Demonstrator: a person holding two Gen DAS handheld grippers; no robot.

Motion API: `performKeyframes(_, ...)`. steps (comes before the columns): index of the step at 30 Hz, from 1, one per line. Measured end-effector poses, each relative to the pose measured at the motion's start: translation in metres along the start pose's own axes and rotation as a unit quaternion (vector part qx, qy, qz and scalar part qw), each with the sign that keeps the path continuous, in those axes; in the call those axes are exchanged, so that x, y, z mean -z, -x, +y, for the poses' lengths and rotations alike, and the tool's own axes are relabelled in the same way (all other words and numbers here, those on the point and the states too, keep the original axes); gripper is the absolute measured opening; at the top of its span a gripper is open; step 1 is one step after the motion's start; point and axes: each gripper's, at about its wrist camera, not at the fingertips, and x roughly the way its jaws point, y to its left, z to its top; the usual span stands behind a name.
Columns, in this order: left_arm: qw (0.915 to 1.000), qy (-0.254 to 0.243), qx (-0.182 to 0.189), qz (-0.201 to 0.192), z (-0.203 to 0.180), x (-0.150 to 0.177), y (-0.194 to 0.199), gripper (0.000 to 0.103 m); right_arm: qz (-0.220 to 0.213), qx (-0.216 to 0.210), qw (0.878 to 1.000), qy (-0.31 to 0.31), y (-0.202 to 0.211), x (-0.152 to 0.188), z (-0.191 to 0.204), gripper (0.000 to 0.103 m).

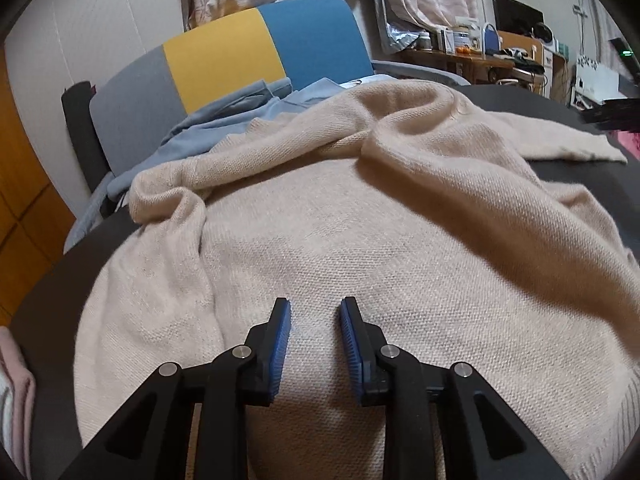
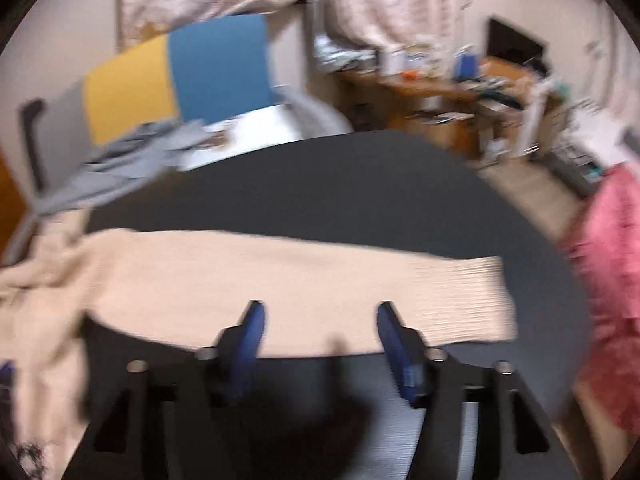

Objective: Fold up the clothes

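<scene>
A beige knit sweater (image 1: 360, 240) lies spread and rumpled on a dark round table (image 1: 48, 280). One sleeve (image 1: 560, 144) stretches off to the far right. My left gripper (image 1: 315, 308) hovers just over the sweater's body, its blue pads apart, and the knit under them looks flat, not pinched. In the blurred right wrist view the same beige sleeve (image 2: 280, 272) lies flat across the table (image 2: 360, 184), ribbed cuff (image 2: 480, 296) to the right. My right gripper (image 2: 320, 312) stands open at the sleeve's near edge, with nothing gripped between its fingers.
A blue-grey garment (image 1: 224, 120) is heaped on a chair with a grey, yellow and blue back (image 1: 224, 56) beyond the table. A pink cloth (image 2: 612, 260) hangs at the right edge. A pink-white fabric (image 1: 12, 380) sits at the near left. A cluttered wooden desk (image 1: 460, 56) stands behind.
</scene>
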Motion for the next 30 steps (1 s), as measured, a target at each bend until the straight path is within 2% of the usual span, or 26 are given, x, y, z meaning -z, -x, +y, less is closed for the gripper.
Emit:
performKeyframes(3,1.0,0.006,0.001,0.001,0.001,0.002,0.003,0.03,0.016,-0.025,0.999,0.017,-0.032,-0.013,0.039,0.061)
performKeyframes(5,1.0,0.008,0.001,0.001,0.002,0.002,0.003,0.031,0.038,-0.032,0.998,0.031,-0.056,-0.016,0.066,0.056)
performKeyframes(7,0.9999,0.011,0.004,0.003,0.003,0.001,0.001,0.031,0.069,-0.024,0.996,0.059,-0.078,-0.005,0.082,0.015)
performKeyframes(8,0.9999,0.014,0.006,0.004,0.003,0.0,0.001,0.031,0.075,-0.017,0.994,0.075,-0.086,0.0,0.09,0.015)
performKeyframes(11,0.9986,0.044,0.023,0.015,0.012,-0.003,0.002,0.031,0.052,0.013,0.991,0.121,-0.085,0.005,0.105,0.01)
performKeyframes(13,0.9954,0.083,0.043,0.024,0.023,-0.005,0.003,0.03,0.047,0.018,0.991,0.126,-0.08,0.001,0.103,0.007)
performKeyframes(15,0.9897,0.127,0.06,0.031,0.035,-0.002,0.005,0.03,0.026,0.039,0.99,0.132,-0.073,-0.004,0.096,0.007)
performKeyframes(17,0.9861,0.148,0.068,0.033,0.042,0.001,0.005,0.03,0.007,0.065,0.988,0.137,-0.063,-0.013,0.082,0.006)
performKeyframes(20,0.9875,0.137,0.073,0.029,0.038,0.008,0.005,0.03,0.002,0.1,0.987,0.126,-0.067,-0.033,0.054,0.0)
performKeyframes(22,0.9914,0.116,0.057,0.021,0.031,0.01,0.006,0.031,0.008,0.121,0.987,0.107,-0.072,-0.046,0.032,0.0)
performKeyframes(25,0.9947,0.094,0.039,0.013,0.025,0.011,0.007,0.031,0.053,0.08,0.994,0.042,-0.085,-0.053,0.009,0.0)
performKeyframes(27,0.9945,0.095,0.041,0.013,0.026,0.011,0.007,0.032,0.05,0.058,0.997,0.011,-0.081,-0.049,0.009,0.001)
performKeyframes(29,0.9929,0.107,0.05,0.014,0.03,0.011,0.008,0.031,0.027,0.005,1.0,0.002,-0.066,-0.045,0.03,0.004)
performKeyframes(30,0.9918,0.114,0.055,0.016,0.032,0.011,0.01,0.031,0.018,-0.021,1.0,-0.001,-0.058,-0.042,0.042,0.008)
